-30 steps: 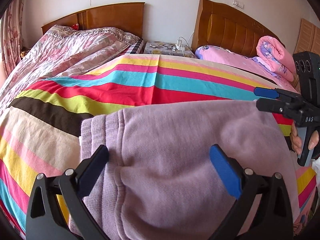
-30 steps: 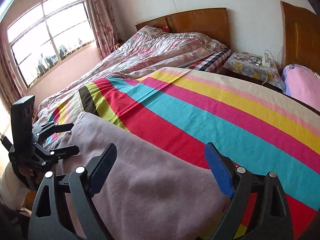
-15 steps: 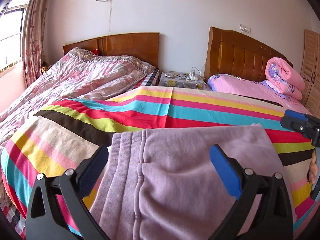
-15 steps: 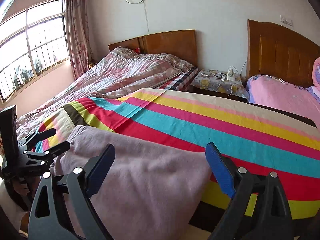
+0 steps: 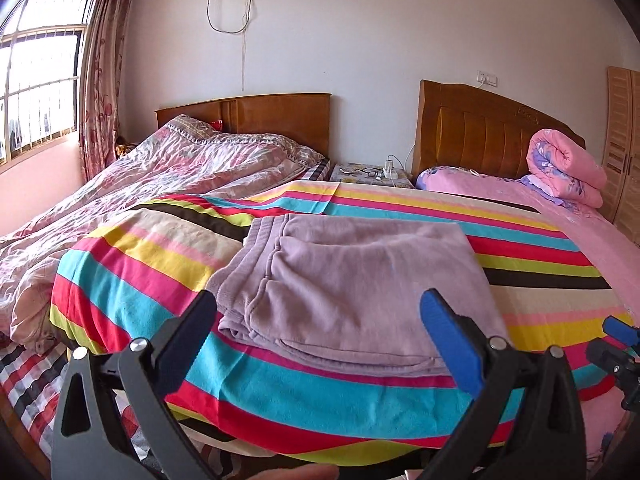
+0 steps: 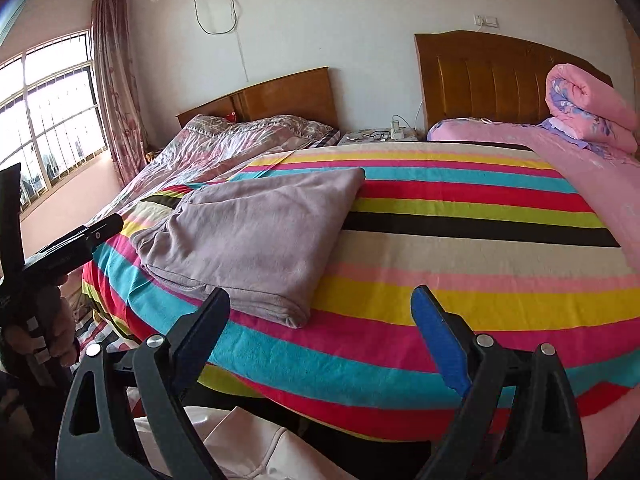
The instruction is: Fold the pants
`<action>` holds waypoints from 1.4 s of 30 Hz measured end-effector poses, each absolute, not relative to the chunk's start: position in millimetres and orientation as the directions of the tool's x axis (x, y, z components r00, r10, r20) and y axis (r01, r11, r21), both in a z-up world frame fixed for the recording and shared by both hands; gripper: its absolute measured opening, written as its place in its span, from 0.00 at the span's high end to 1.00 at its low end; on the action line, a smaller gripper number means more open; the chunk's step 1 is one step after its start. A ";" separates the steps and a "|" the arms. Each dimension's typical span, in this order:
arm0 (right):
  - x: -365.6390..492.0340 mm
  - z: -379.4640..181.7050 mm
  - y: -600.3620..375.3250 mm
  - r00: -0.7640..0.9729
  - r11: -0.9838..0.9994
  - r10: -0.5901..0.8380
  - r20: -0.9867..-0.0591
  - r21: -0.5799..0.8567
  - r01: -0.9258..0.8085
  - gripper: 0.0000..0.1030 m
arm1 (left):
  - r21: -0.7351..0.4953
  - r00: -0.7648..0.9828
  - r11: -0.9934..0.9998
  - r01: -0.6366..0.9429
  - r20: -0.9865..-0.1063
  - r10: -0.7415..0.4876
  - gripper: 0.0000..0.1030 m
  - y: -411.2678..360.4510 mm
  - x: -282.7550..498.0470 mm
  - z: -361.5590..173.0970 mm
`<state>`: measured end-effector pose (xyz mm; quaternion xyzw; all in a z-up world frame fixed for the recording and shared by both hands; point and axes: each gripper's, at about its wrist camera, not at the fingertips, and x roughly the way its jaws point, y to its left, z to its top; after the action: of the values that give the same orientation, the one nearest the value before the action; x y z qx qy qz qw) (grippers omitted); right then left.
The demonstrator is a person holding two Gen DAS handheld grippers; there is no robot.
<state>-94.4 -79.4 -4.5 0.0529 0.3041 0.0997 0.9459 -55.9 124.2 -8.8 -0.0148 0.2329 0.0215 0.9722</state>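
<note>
The lilac pants lie folded in a flat stack on the striped blanket, near the bed's front edge; they also show in the right wrist view. My left gripper is open and empty, held back from the bed's edge, just short of the pants. My right gripper is open and empty, off the front edge to the right of the pants. The right gripper's tip shows at the left wrist view's right edge. The left gripper shows at the right wrist view's left edge.
A second bed with a pink floral quilt stands to the left. A nightstand with cables sits between the headboards. A rolled pink quilt lies at the far right. White cloth lies below the bed's edge.
Both grippers have pulled back and away from the pants, from over the cloth to beyond the bed's front edge. The pants stay folded on the blanket.
</note>
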 end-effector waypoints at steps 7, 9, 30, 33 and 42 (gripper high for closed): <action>-107.1 -2.1 -81.8 0.807 0.981 0.186 -0.561 0.147 -0.124 0.14 | -0.035 0.846 0.999 -0.021 -0.534 -0.001 0.01 111.5 -58.4 -26.0; -107.4 -1.6 -80.1 0.809 0.982 0.183 -0.559 0.141 -0.124 0.14 | -0.012 0.835 1.000 -0.010 -0.551 0.002 0.01 107.1 -56.9 -29.3; -102.8 -3.5 -75.5 0.798 0.980 0.194 -0.570 0.140 -0.139 0.14 | 0.026 0.844 1.000 0.016 -0.537 0.000 0.01 98.5 -60.5 -31.2; -102.7 -3.7 -75.3 0.798 0.980 0.195 -0.571 0.141 -0.139 0.14 | 0.026 0.844 1.000 0.016 -0.537 0.000 0.01 98.3 -60.4 -31.3; -101.6 -4.8 -75.9 0.795 0.980 0.197 -0.574 0.143 -0.140 0.14 | 0.026 0.843 0.999 0.019 -0.538 -0.002 0.01 98.5 -60.3 -31.8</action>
<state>-101.6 -75.9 -4.8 0.0466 0.3079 0.0890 0.9461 -60.3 98.5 -31.8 0.0151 0.2801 -0.0052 0.9598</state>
